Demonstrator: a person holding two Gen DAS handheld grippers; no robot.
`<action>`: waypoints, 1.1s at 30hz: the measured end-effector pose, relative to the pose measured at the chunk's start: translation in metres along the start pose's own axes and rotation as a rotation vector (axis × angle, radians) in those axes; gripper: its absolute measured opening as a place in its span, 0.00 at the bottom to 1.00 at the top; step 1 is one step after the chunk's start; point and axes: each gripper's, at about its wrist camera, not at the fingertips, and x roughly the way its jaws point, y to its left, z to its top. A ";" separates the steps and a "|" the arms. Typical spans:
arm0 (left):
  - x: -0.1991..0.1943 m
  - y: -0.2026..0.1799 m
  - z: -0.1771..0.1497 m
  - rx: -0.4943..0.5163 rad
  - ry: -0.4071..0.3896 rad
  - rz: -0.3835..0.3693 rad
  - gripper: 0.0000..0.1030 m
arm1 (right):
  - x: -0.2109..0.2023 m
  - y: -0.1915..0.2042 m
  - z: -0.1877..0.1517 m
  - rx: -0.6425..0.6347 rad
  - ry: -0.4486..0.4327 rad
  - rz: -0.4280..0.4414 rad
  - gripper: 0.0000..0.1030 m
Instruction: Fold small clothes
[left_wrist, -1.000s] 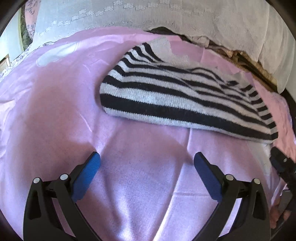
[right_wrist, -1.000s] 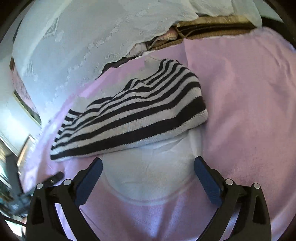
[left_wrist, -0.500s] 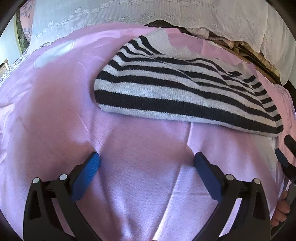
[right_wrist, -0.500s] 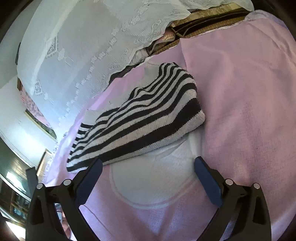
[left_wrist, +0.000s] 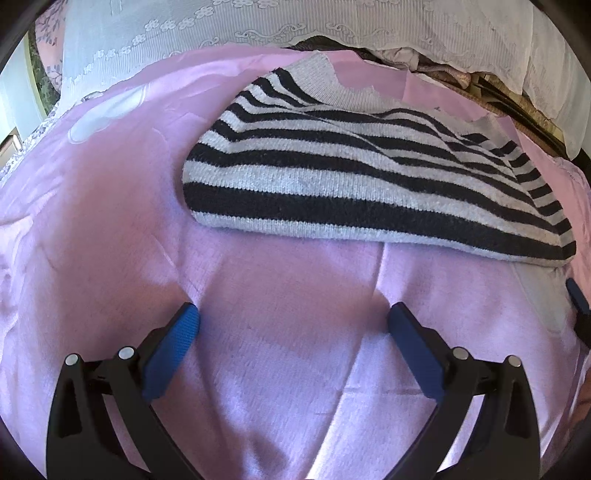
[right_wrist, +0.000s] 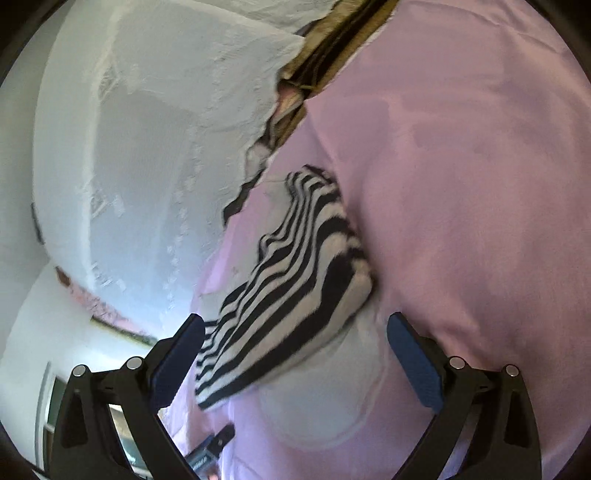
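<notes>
The jaws of the left gripper (left_wrist: 291, 325) are spread wide, nothing held between them, above the pink sheet (left_wrist: 110, 229). The right gripper (right_wrist: 295, 334) is likewise held wide apart and empty. No containers are seen. The folded striped sweater (left_wrist: 362, 184) lies flat on the sheet, just beyond the left fingertips, with white lace fabric (left_wrist: 258, 26) behind it. Compared with a second ago, the right view has been rolled sharply, and the sweater is seen nearer in the left view.
</notes>
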 end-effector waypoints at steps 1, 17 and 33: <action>0.000 0.000 0.000 0.001 0.000 0.001 0.96 | 0.006 0.001 0.005 -0.002 0.003 -0.028 0.97; 0.003 -0.004 0.004 0.006 -0.003 0.013 0.96 | 0.087 0.002 0.061 0.048 0.154 0.212 0.97; 0.003 -0.004 0.004 0.005 -0.004 0.011 0.96 | 0.099 -0.002 0.045 -0.139 0.105 -0.059 0.35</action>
